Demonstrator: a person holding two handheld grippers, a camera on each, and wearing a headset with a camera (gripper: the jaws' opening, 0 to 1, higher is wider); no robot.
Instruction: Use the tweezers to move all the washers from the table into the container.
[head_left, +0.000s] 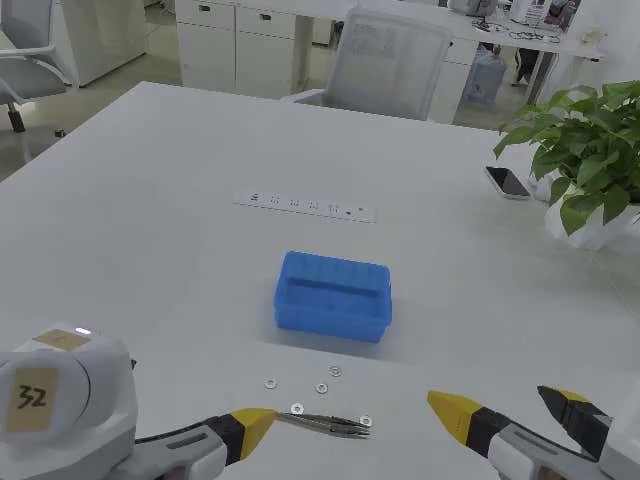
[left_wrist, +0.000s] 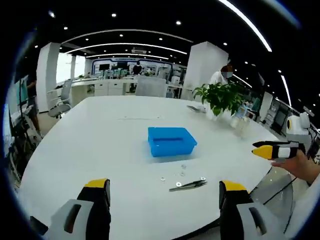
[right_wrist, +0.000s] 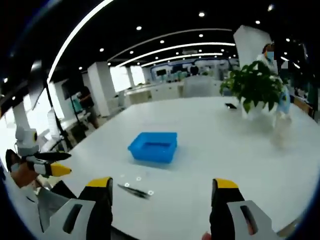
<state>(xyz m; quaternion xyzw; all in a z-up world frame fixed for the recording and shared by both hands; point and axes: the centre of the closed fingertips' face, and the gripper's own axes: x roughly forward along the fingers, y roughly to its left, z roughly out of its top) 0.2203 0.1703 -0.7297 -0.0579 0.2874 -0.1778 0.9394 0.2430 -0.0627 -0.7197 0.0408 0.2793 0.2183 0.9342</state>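
Left gripper (left_wrist: 165, 186) and right gripper (right_wrist: 162, 183) hover level over the table (head_left: 150, 220) - jaws spread wide, empty - flanking the tweezers (head_left: 325, 423) among 5 washers (head_left: 322, 388).

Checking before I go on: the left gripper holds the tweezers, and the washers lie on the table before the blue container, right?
No: the tweezers lie on the table by the washers; the left gripper view shows the left gripper open and empty. The washers do lie before the container.
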